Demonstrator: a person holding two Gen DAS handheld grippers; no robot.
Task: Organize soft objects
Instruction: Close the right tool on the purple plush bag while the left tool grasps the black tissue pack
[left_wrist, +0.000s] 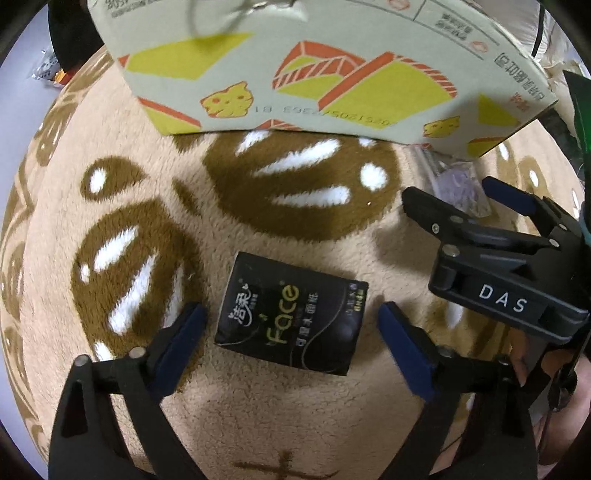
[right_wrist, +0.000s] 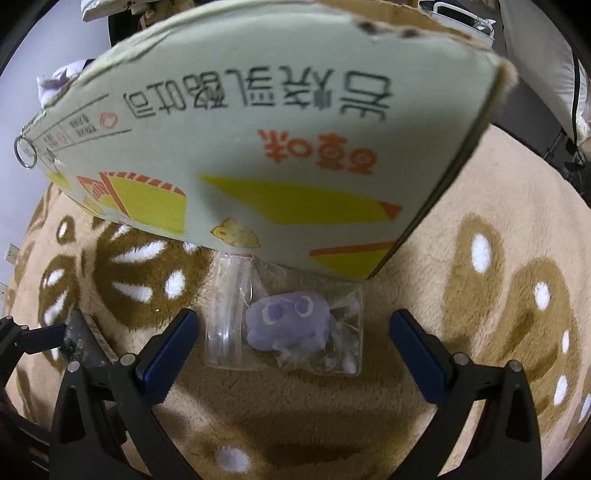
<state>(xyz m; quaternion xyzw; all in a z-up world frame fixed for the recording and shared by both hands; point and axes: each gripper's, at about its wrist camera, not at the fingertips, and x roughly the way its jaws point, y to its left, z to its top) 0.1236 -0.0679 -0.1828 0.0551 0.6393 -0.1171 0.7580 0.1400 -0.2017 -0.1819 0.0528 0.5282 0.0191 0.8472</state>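
Two grasps pending: left hand-held gripper (left_wrist: 291, 321) wide open astride tissue pack (left_wrist: 291, 314); right hand-held gripper (right_wrist: 295, 332) equally open, empty, framing bagged purple plush (right_wrist: 291, 325). Best lowered squarely, closed gently.

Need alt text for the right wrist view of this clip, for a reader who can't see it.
The right tool is open, its blue fingers either side of a purple plush toy in a clear bag lying on a tan fleece blanket. Just behind the bag stands a pale cardboard box printed with yellow and orange shapes.
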